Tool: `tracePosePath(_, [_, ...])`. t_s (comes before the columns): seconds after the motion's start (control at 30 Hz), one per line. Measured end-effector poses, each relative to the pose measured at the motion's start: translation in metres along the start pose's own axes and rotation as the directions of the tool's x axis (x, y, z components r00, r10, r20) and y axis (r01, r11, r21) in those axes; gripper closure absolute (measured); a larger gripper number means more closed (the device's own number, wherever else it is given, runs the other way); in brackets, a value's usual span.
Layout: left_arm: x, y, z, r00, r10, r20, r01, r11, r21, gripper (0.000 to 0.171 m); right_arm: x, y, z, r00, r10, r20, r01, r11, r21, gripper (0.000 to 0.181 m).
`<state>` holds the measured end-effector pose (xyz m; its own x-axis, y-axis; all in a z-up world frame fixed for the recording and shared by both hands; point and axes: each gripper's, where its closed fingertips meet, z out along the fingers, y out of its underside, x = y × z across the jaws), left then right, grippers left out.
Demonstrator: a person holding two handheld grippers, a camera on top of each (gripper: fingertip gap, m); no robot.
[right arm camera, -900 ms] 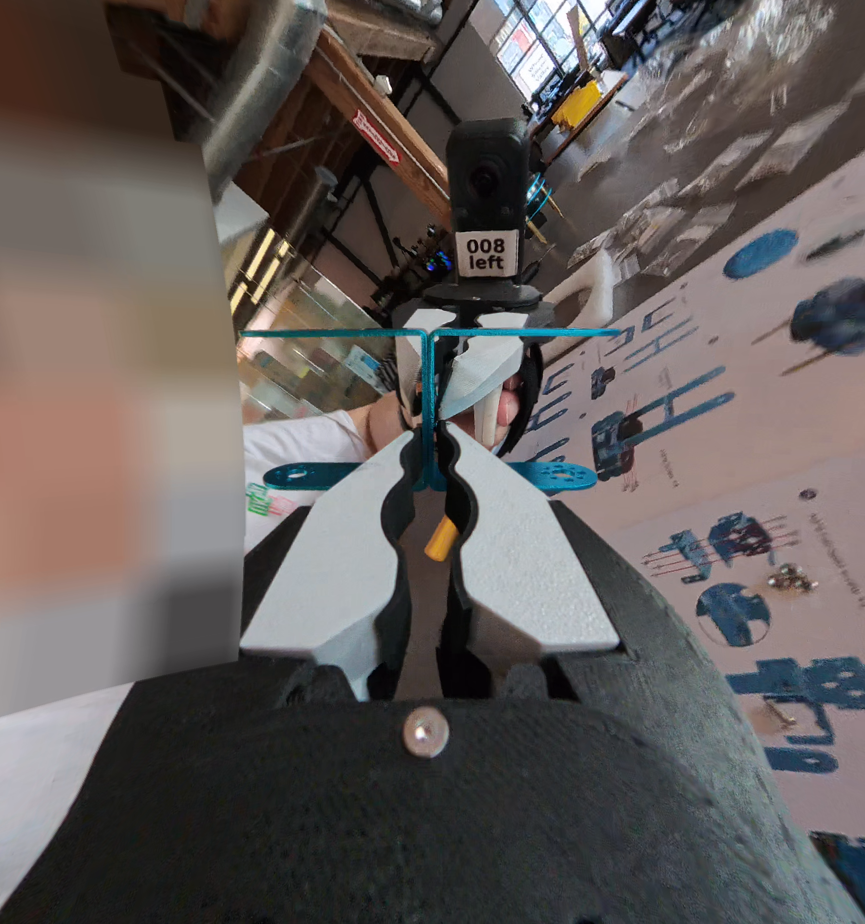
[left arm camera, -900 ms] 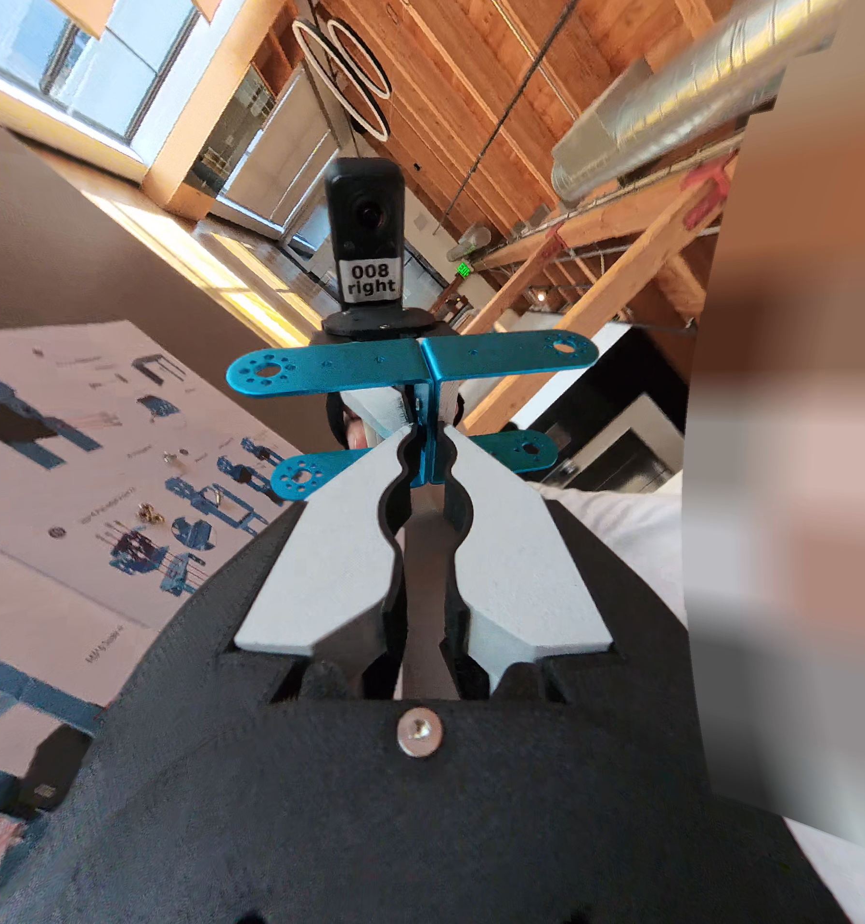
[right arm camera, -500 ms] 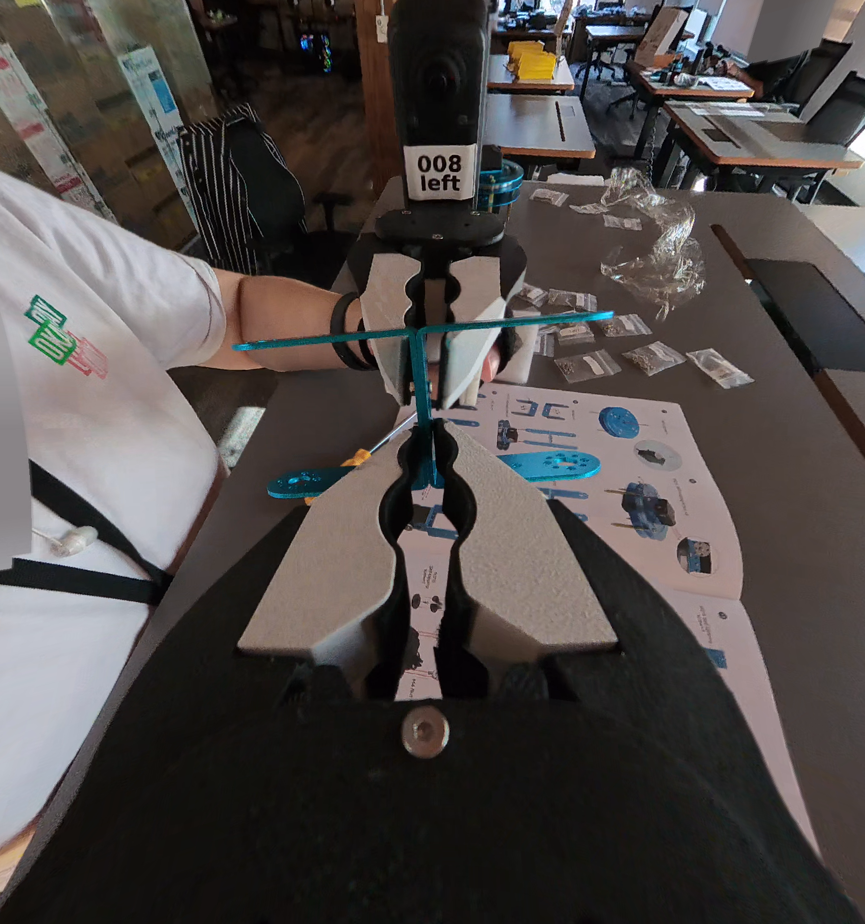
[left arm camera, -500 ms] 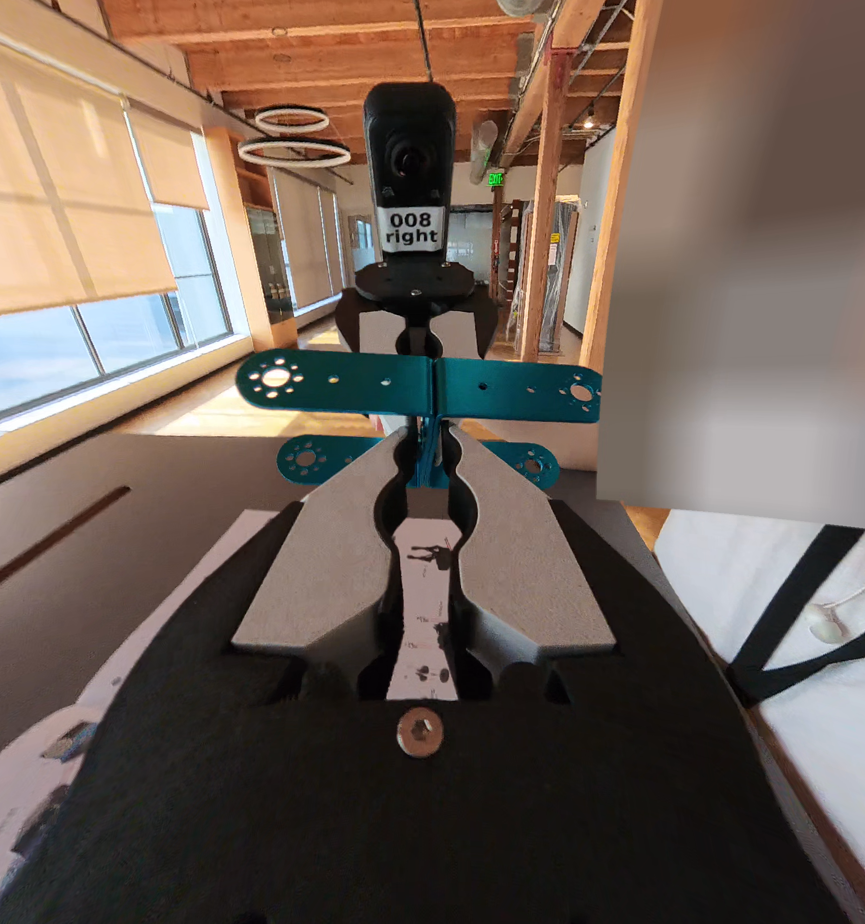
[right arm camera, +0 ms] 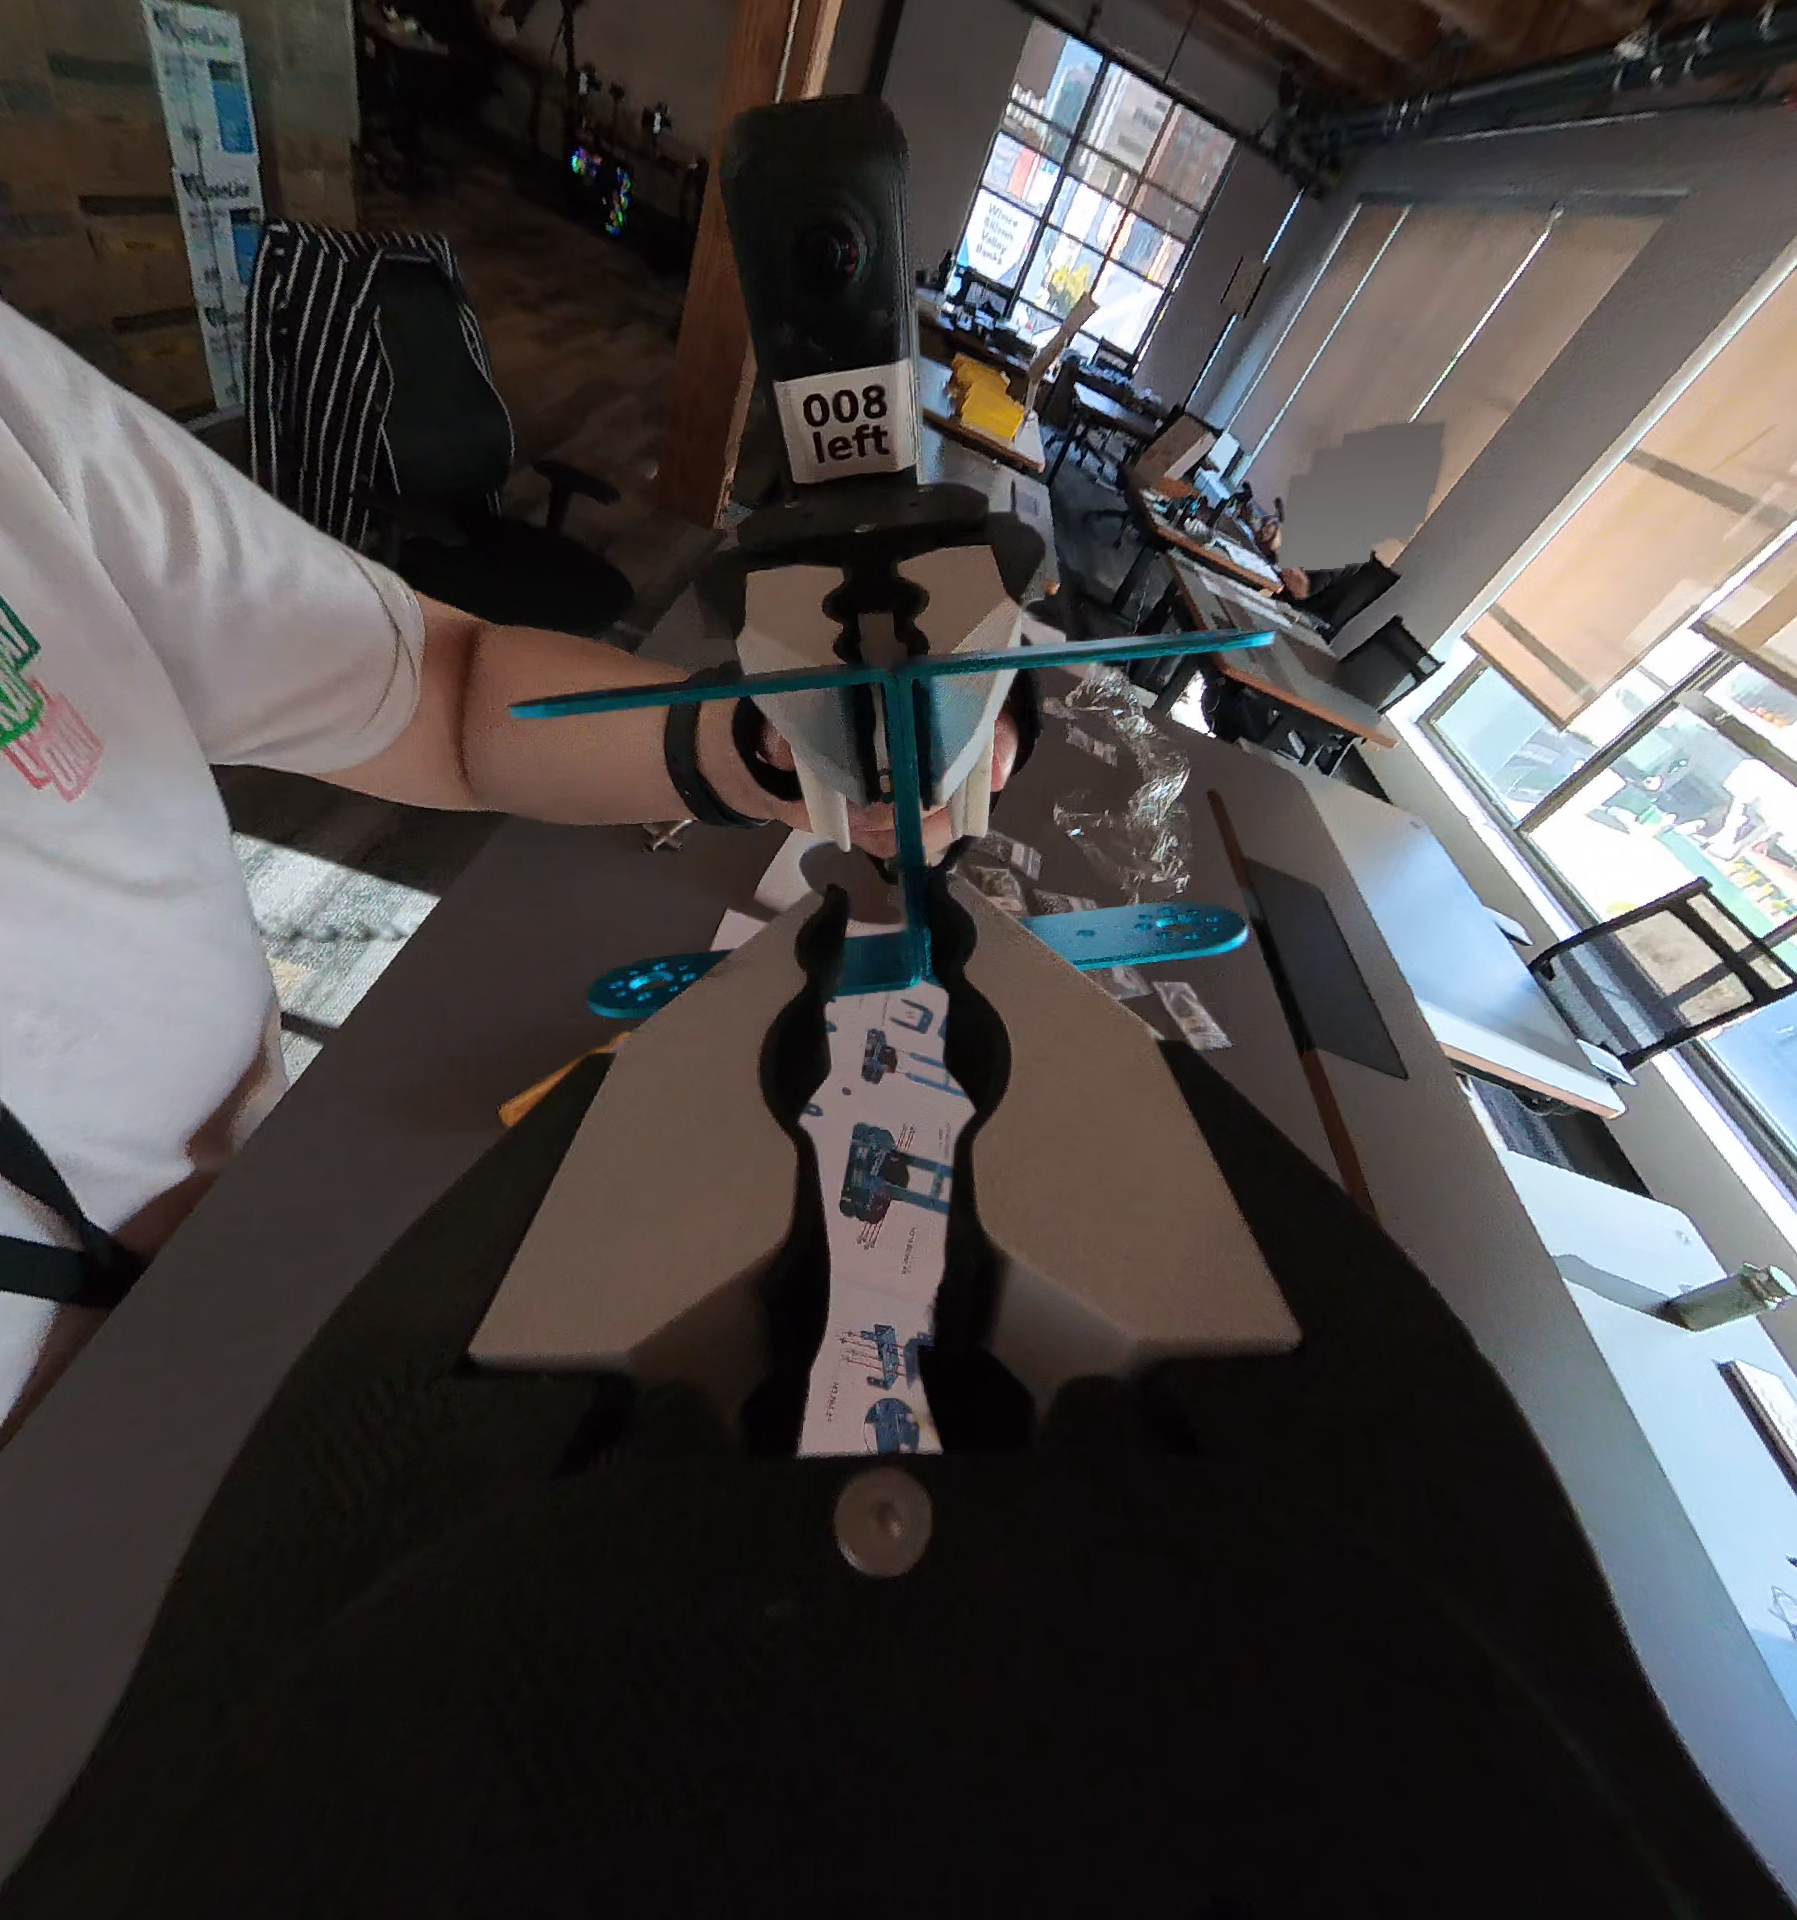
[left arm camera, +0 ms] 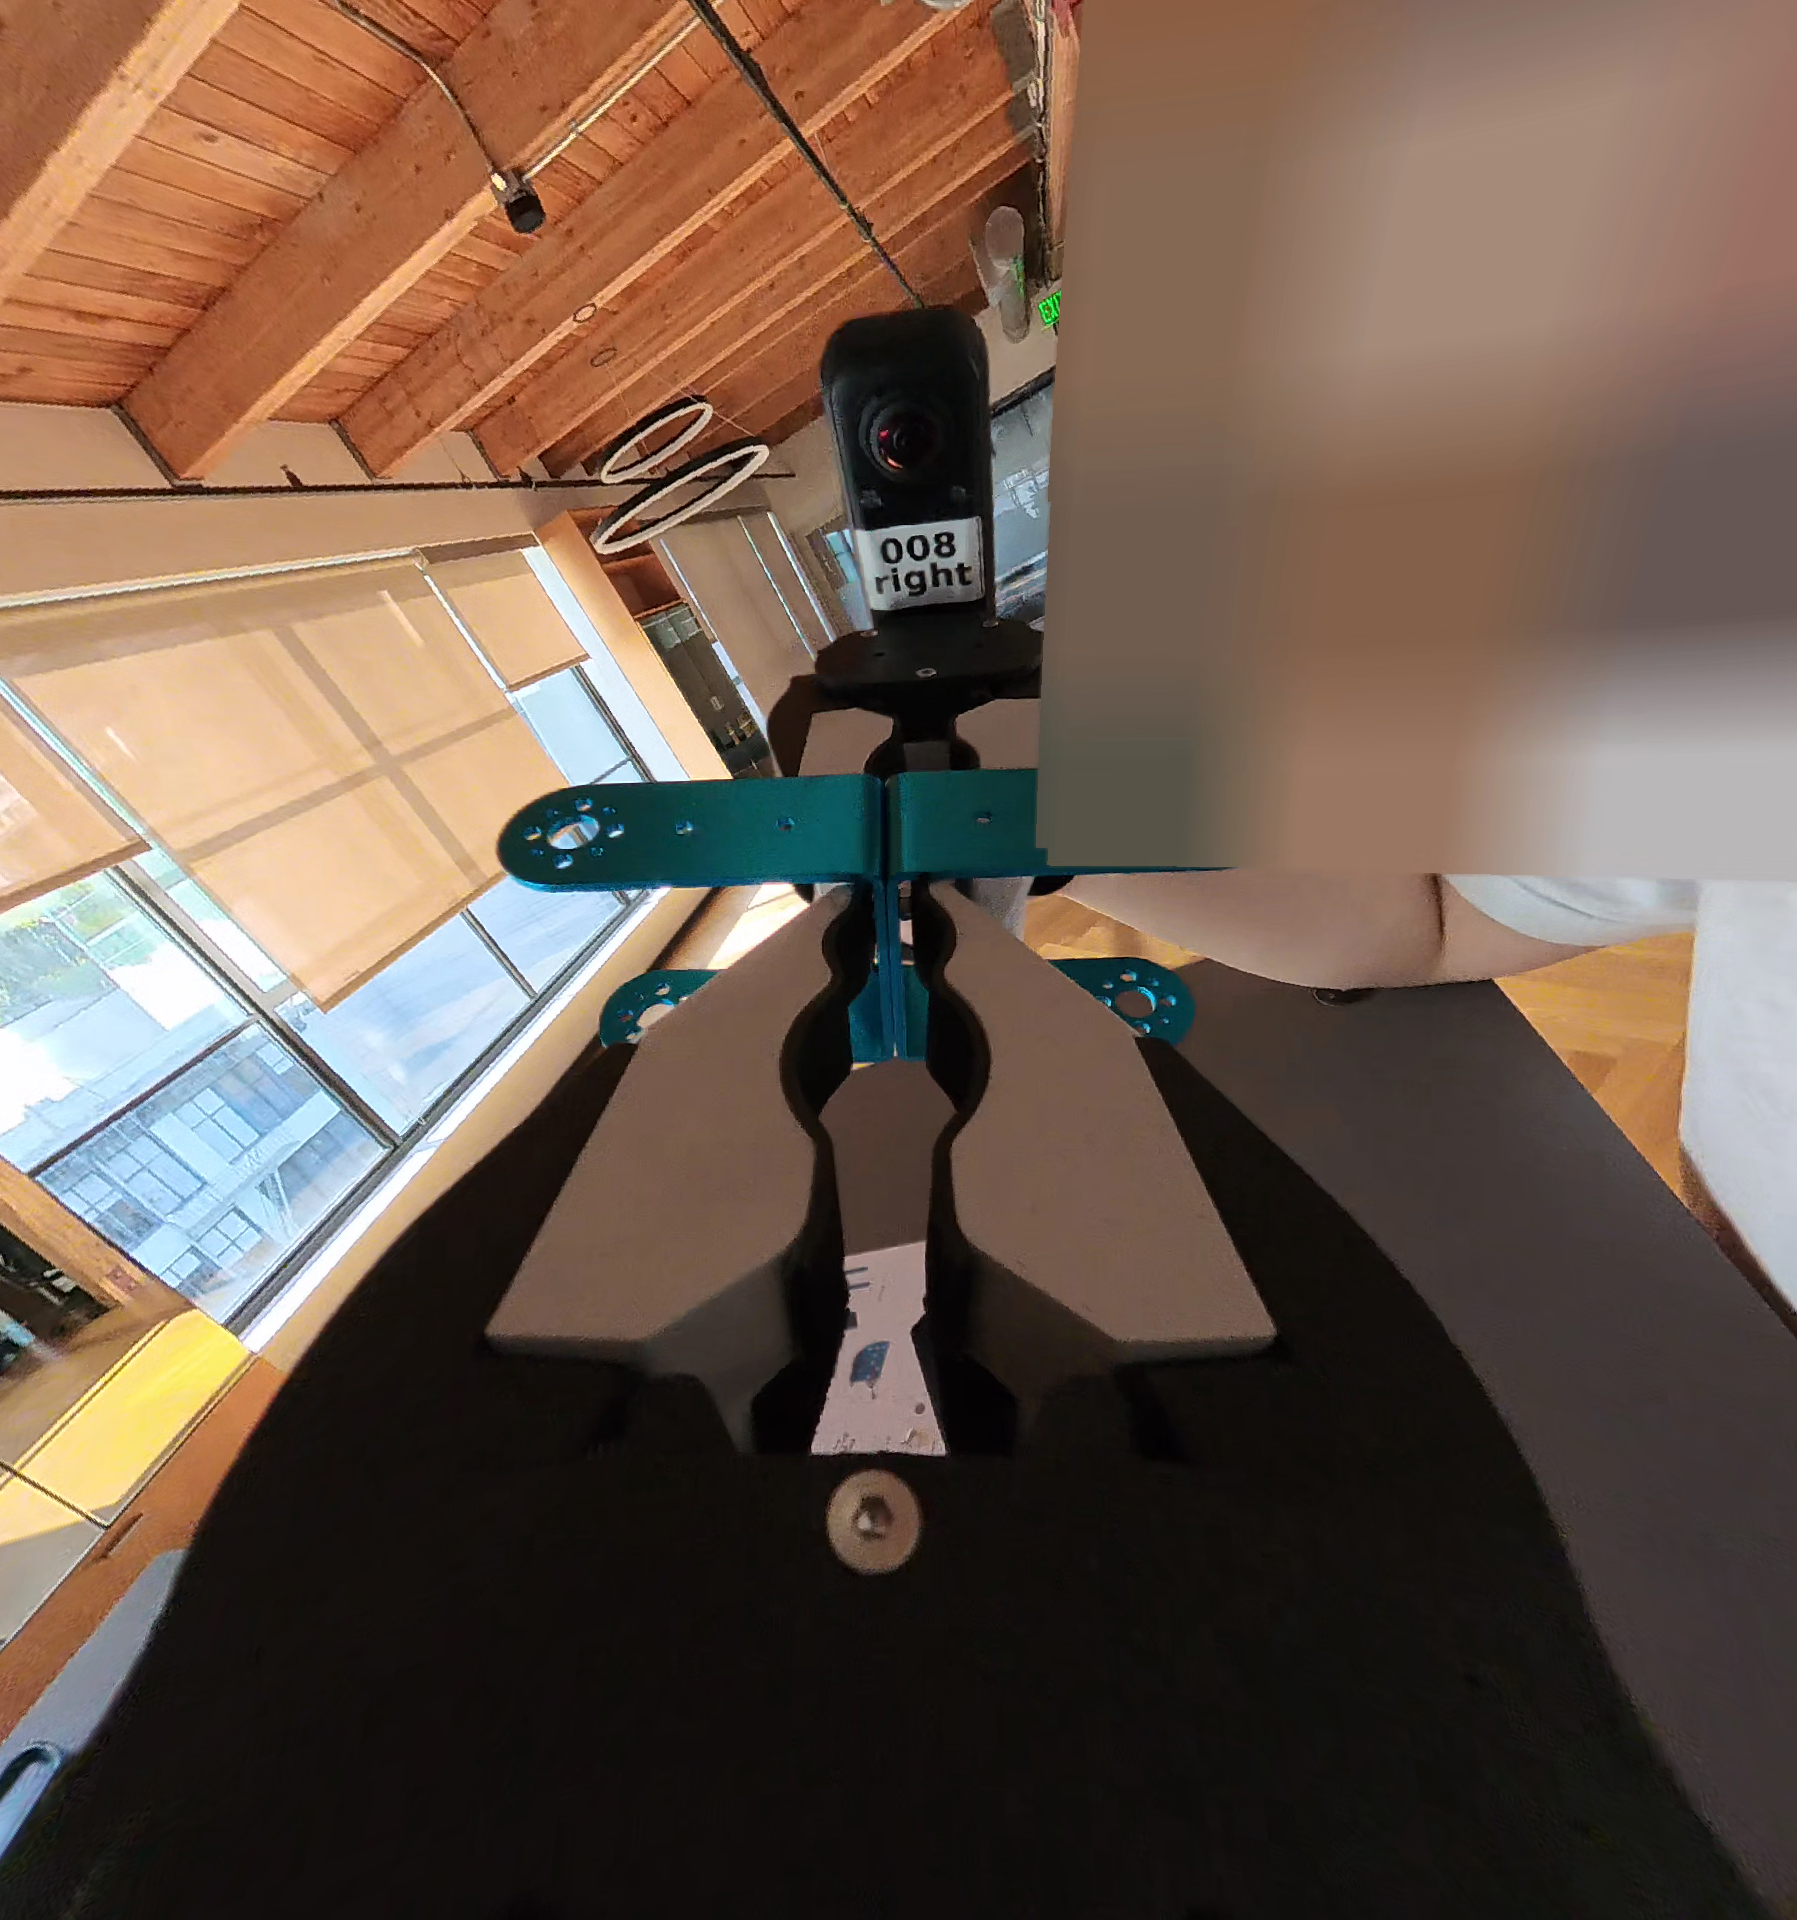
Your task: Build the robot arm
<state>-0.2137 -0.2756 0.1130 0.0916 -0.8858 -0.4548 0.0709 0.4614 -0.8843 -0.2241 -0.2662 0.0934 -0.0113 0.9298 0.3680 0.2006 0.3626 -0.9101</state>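
Observation:
Two blue metal brackets (left arm camera: 717, 836) stand back to back in the air above a dark table, their drilled arms spread left and right. My left gripper (left arm camera: 889, 909) is shut on their upright middle plates. In the right wrist view the brackets (right arm camera: 1081, 657) sit between both grippers, which face each other. My right gripper (right arm camera: 883, 899) is open a little. The upright plate rests against its right finger (right arm camera: 1081, 1091), with a gap on the left side. The left gripper (right arm camera: 883, 727) grips the brackets from the far side. The right gripper (left arm camera: 909, 758) is partly hidden in the left wrist view.
A printed instruction sheet (right arm camera: 873, 1143) lies on the dark table (right arm camera: 437, 1039) under the grippers. Small parts bags (right arm camera: 1174, 1013), crumpled clear wrap (right arm camera: 1133, 790) and an orange tool handle (right arm camera: 541, 1086) lie around it. A person's arm (right arm camera: 541, 717) reaches in from the left. White desks (right arm camera: 1496, 987) stand at the right. The grippers are tip to tip, or close to it.
Both grippers and the brackets have swung round together, so the backgrounds differ. The right gripper's fingers have spread slightly off the upright plate. The left gripper's grip is unchanged.

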Motion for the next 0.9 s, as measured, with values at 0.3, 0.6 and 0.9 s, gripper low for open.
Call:
tracePosePath(0.3, [-0.033,-0.009,-0.014,0.991,0.101,0.085,-0.102,0.995,-0.002,0.166,0.024,-0.028,-0.065,0.98,-0.024,-0.196,0.05,0.991,0.127,0.155])
tracePosePath(0.6, [-0.073,-0.005,-0.042,0.923,0.288,0.256,-0.235,0.947,-0.218,0.166,0.035,0.184,-0.019,0.874,0.153,-0.461,-0.309,0.908,-0.284,0.149])
tracePosePath(0.9, [-0.093,-0.001,-0.063,0.904,0.304,0.299,-0.224,0.935,-0.275,0.166,0.028,0.25,0.018,0.999,0.032,-0.032,-0.045,0.694,-0.719,0.168])
